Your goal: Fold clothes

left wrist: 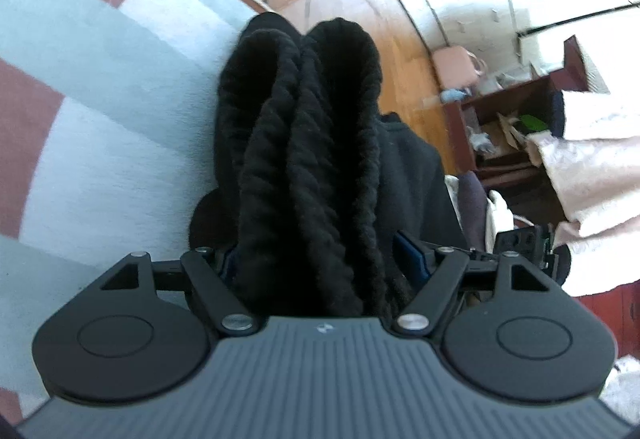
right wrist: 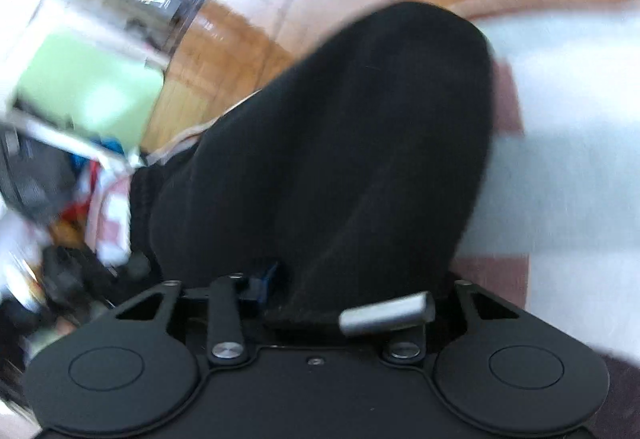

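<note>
From the left wrist, a black knitted garment (left wrist: 308, 159) with a thick, ribbed, rope-like weave stands bunched in deep folds that run away from the camera; its far end reaches a rug (left wrist: 100, 87) of pale blue, white and brick-red blocks, with wooden floor (left wrist: 384, 23) beyond. The left hand-held gripper (left wrist: 320, 259) stands fairly wide, the bundled folds filling the gap between its blue-padded fingers (left wrist: 412, 255); the pads seem to press the cloth at both sides, so it appears to grip the bundle. A small pale logo sits on the grey ribbed body, too small to read. From the right wrist, blurred, the same garment (right wrist: 340, 143) looks smoother, a dark mound lying over the rug (right wrist: 560, 167) and partly over the wooden floor (right wrist: 248, 51). The right hand-held gripper (right wrist: 344, 291) is about half open with a fold of cloth between its fingers; whether the pads pinch it cannot be told, since cloth covers them. No writing can be read.
</note>
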The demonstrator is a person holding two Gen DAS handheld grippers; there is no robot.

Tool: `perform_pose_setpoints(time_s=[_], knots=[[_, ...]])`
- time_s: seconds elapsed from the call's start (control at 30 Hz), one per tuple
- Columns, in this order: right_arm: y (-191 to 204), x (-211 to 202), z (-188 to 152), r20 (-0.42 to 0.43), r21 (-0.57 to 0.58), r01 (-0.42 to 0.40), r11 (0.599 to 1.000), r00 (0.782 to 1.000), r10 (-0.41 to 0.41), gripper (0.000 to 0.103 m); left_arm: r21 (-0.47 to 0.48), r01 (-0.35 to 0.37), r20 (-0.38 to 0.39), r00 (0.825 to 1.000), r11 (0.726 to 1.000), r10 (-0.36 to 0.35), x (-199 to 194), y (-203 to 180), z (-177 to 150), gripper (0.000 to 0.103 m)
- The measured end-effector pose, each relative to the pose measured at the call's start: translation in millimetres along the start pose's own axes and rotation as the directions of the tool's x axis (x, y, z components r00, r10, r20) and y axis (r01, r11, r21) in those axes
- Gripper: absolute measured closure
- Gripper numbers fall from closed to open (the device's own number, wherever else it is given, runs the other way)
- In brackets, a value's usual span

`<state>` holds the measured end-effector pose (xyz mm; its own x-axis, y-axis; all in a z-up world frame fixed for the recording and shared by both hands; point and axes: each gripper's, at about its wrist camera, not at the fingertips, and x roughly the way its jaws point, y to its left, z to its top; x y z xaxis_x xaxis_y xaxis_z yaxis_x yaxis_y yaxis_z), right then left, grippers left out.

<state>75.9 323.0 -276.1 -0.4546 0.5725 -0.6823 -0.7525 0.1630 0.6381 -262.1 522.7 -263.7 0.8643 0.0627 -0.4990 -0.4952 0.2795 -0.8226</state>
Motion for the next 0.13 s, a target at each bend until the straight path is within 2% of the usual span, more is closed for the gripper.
perform_pose_setpoints(time_s=[0.07, 0.13], knots=[[17.7, -4.0, 0.6, 0.008, -0.075, 0.052, 0.996, 0.999, -0.051, 0.07, 0.004, 0.008, 0.008, 1.0, 1.0, -0.008, -1.4, -2.7, -0.5, 0.034], [33.3, -10.6, 2.0, 0.017, -0.117, 0.098, 0.988, 0.995, -0.097, 0.073, 0.047, 0.005, 0.022, 1.0, 0.999, -0.006, -4.8, -10.5, -2.5, 0.038]])
